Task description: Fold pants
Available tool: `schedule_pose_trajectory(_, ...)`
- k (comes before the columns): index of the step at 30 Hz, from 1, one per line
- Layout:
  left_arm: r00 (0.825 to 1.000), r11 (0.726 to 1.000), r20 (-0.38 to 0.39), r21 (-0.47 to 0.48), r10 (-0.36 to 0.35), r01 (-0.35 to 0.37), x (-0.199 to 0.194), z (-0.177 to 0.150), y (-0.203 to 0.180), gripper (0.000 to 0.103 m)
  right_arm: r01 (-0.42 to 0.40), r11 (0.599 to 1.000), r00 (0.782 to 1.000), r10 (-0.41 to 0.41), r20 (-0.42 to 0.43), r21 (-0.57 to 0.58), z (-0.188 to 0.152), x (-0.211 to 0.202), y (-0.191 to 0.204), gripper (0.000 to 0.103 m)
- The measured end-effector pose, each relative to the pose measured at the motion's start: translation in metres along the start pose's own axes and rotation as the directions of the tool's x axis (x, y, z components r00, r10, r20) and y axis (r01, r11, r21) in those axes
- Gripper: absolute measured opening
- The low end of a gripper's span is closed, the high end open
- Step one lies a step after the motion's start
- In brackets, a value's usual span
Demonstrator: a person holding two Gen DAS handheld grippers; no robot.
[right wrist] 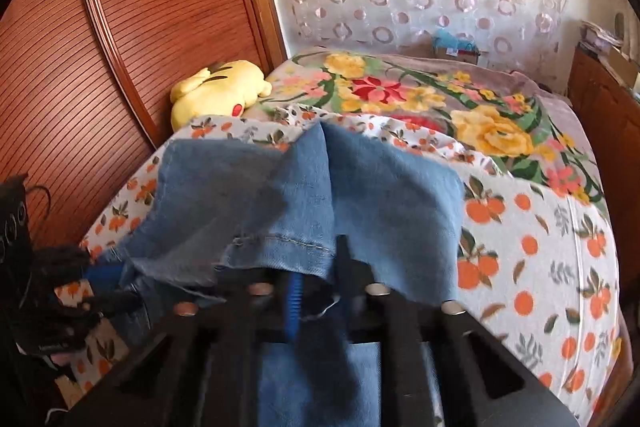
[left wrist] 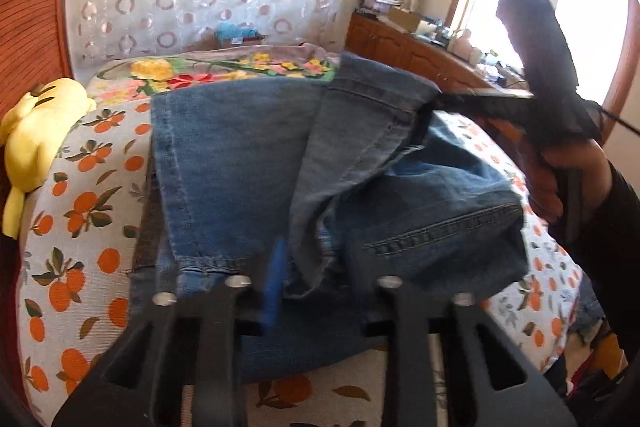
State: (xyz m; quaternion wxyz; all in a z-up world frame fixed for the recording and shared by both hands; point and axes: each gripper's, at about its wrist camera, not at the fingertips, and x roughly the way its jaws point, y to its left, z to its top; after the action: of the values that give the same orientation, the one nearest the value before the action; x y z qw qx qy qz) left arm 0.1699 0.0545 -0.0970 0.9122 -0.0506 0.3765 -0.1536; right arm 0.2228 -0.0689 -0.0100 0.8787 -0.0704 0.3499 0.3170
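The blue jeans [left wrist: 248, 155] lie partly folded on the bed with the orange-print sheet [left wrist: 76, 211]. My left gripper [left wrist: 316, 263] is shut on the near jeans hem, one leg bunched between its fingers. My right gripper [left wrist: 424, 115] shows in the left wrist view, shut on a lifted leg cuff [left wrist: 372, 95] and holding it over the folded denim. In the right wrist view the right gripper [right wrist: 320, 267] pinches the stitched cuff [right wrist: 280, 247], with denim [right wrist: 392, 187] draped ahead of it. The left gripper [right wrist: 100, 291] shows low at the left there.
A yellow plush toy [left wrist: 36, 131] lies at the bed's left, by a wooden slatted wall [right wrist: 120, 27]. A floral blanket [right wrist: 440, 95] covers the far bed. A wooden cabinet [left wrist: 404, 47] with clutter stands under the window at right.
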Motion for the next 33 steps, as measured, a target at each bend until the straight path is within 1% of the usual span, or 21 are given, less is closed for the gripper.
schedule_pose_trajectory(2, 1.000, 1.000, 0.011, 0.004, -0.017, 0.017, -0.005, 0.000, -0.004, 0.010, 0.001, 0.999, 1.000, 0.000, 0.019, -0.044, 0.017, -0.002, 0.016, 0.004)
schedule_pose_trajectory(4, 0.999, 0.999, 0.036, -0.005, -0.037, 0.037, -0.014, 0.001, -0.003, 0.010, -0.018, 0.997, 0.999, 0.021, 0.033, -0.078, 0.035, -0.002, 0.028, 0.003)
schedule_pose_trajectory(6, 0.997, 0.999, 0.072, -0.031, -0.039, 0.041, -0.027, 0.003, 0.001, 0.010, -0.023, 0.993, 0.998, 0.029, 0.054, -0.116, 0.053, -0.005, 0.046, 0.003)
schedule_pose_trajectory(9, 0.993, 0.998, 0.116, -0.054, -0.029, 0.035, -0.046, 0.005, 0.007, 0.010, -0.063, 0.986, 0.994, 0.075, 0.078, -0.155, 0.080, -0.007, 0.066, 0.003)
schedule_pose_trajectory(11, 0.991, 0.998, 0.136, -0.056, -0.008, 0.016, -0.057, 0.004, 0.010, 0.010, -0.083, 0.980, 0.992, 0.099, 0.082, -0.179, 0.095, -0.006, 0.083, 0.003)
schedule_pose_trajectory(15, 0.989, 0.997, 0.145, -0.071, 0.030, -0.020, -0.073, -0.002, 0.018, 0.010, -0.122, 0.971, 0.987, 0.140, 0.075, -0.206, 0.121, 0.015, 0.105, 0.003)
schedule_pose_trajectory(17, 0.990, 0.995, 0.133, -0.088, 0.054, -0.043, -0.071, -0.003, 0.029, 0.010, -0.135, 0.970, 0.987, 0.150, 0.060, -0.204, 0.131, 0.030, 0.118, 0.003)
schedule_pose_trajectory(19, 0.992, 0.993, 0.106, -0.100, 0.070, -0.060, -0.067, -0.008, 0.036, 0.010, -0.140, 0.969, 0.988, 0.149, 0.030, -0.204, 0.134, 0.045, 0.112, 0.004)
schedule_pose_trajectory(20, 0.993, 0.992, 0.089, -0.106, 0.076, -0.066, -0.063, -0.012, 0.039, 0.011, -0.147, 0.967, 0.989, 0.150, -0.002, -0.209, 0.134, 0.053, 0.110, 0.011)
schedule_pose_trajectory(21, 0.993, 0.991, 0.078, -0.113, 0.087, -0.078, -0.062, -0.015, 0.041, 0.012, -0.146, 0.966, 0.989, 0.144, -0.025, -0.215, 0.133, 0.056, 0.106, 0.021)
schedule_pose_trajectory(23, 0.990, 0.985, 0.055, -0.120, 0.131, -0.124, -0.058, -0.017, 0.043, 0.012, -0.151, 0.963, 0.988, 0.145, -0.046, -0.223, 0.129, 0.058, 0.102, 0.031)
schedule_pose_trajectory(24, 0.989, 0.984, 0.051, -0.125, 0.135, -0.128, -0.057, -0.018, 0.046, 0.014, -0.162, 0.961, 0.987, 0.153, -0.053, -0.225, 0.127, 0.056, 0.100, 0.034)
schedule_pose_trajectory(25, 0.990, 0.983, 0.049, -0.131, 0.135, -0.128, -0.057, -0.019, 0.048, 0.017, -0.167, 0.960, 0.986, 0.158, -0.057, -0.226, 0.127, 0.054, 0.100, 0.035)
schedule_pose_trajectory(26, 0.989, 0.982, 0.050, -0.137, 0.139, -0.131, -0.057, -0.019, 0.050, 0.021, -0.169, 0.959, 0.986, 0.160, -0.056, -0.226, 0.127, 0.050, 0.087, 0.039)
schedule_pose_trajectory(27, 0.988, 0.980, 0.053, -0.142, 0.146, -0.137, -0.058, -0.018, 0.052, 0.023, -0.165, 0.960, 0.986, 0.157, -0.052, -0.224, 0.126, 0.045, 0.080, 0.042)
schedule_pose_trajectory(30, 0.986, 0.979, 0.064, -0.148, 0.151, -0.140, -0.060, -0.012, 0.053, 0.038, -0.131, 0.969, 0.991, 0.129, -0.024, -0.211, 0.113, 0.027, 0.060, 0.044)
schedule_pose_trajectory(31, 0.986, 0.979, 0.071, -0.147, 0.150, -0.138, -0.060, -0.010, 0.053, 0.046, -0.116, 0.972, 0.993, 0.115, -0.018, -0.206, 0.103, 0.018, 0.055, 0.044)
schedule_pose_trajectory(32, 0.986, 0.981, 0.083, -0.141, 0.144, -0.131, -0.062, -0.007, 0.052, 0.050, -0.095, 0.975, 0.995, 0.095, -0.010, -0.202, 0.094, 0.010, 0.051, 0.044)
schedule_pose_trajectory(33, 0.986, 0.983, 0.089, -0.135, 0.141, -0.128, -0.062, -0.005, 0.050, 0.050, -0.071, 0.978, 0.997, 0.072, -0.003, -0.198, 0.084, 0.003, 0.047, 0.044)
